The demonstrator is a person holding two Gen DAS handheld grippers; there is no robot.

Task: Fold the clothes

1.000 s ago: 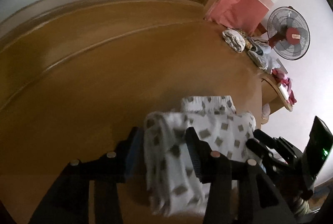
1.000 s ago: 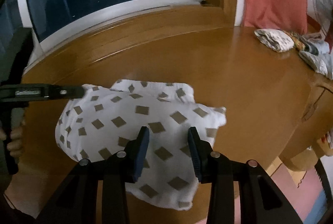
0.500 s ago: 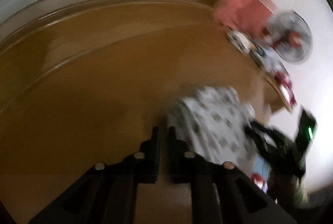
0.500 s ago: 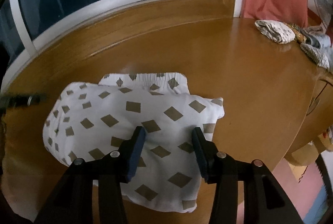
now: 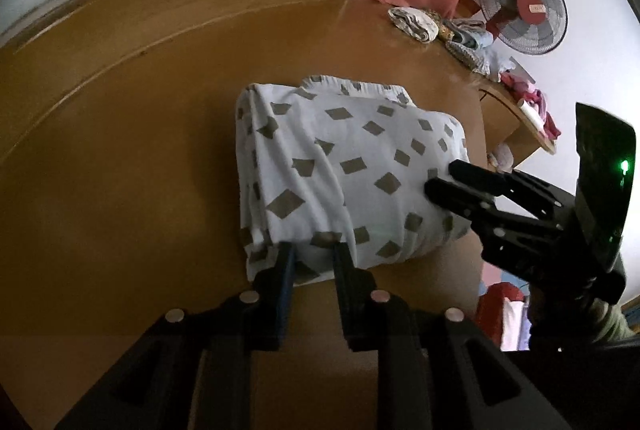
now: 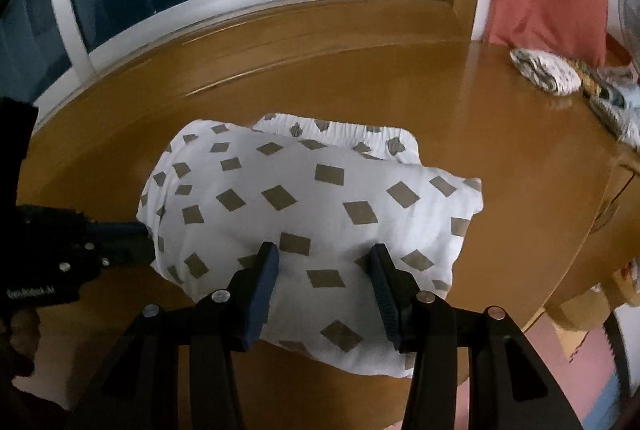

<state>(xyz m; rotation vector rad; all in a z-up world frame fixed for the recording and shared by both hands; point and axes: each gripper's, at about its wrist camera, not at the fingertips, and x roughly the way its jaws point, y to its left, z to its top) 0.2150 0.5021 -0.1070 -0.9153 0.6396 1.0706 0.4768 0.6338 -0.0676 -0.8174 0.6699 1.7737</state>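
The white cotton garment with brown diamond print (image 6: 304, 206) lies folded on the glossy wooden surface (image 6: 500, 134); it looks light and limp, best pinched at an edge. The left hand-held gripper (image 5: 314, 256) is opening, cloth between its jaws; the right hand-held gripper (image 6: 322, 268) straddles the near edge, unclenched.

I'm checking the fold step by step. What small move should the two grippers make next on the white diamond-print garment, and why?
Probably close the opening left gripper on the near edge of the white diamond-print garment: cloth lies between its jaws, while the right gripper stands open over the folded bundle on the wooden table.
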